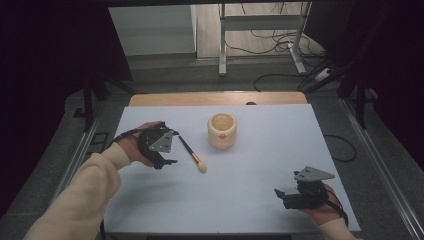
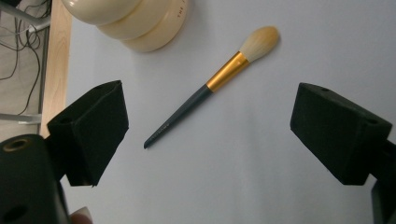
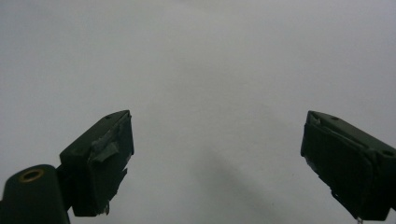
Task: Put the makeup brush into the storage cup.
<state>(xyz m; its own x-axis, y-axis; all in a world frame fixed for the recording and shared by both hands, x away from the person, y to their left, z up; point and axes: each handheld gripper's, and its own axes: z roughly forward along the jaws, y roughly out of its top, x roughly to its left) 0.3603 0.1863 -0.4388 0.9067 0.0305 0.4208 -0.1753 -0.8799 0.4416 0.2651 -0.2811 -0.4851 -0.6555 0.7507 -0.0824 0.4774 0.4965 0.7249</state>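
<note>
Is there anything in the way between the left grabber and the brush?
No, nothing visible. The left gripper is open, and its view shows bare white table between its jaws and the brush. The cream pot stands off to the side, past the brush.

Cream sleeves, black left claw [image 1: 172,147] and right claw [image 1: 280,196] topped with grey three-cornered plates.
</note>
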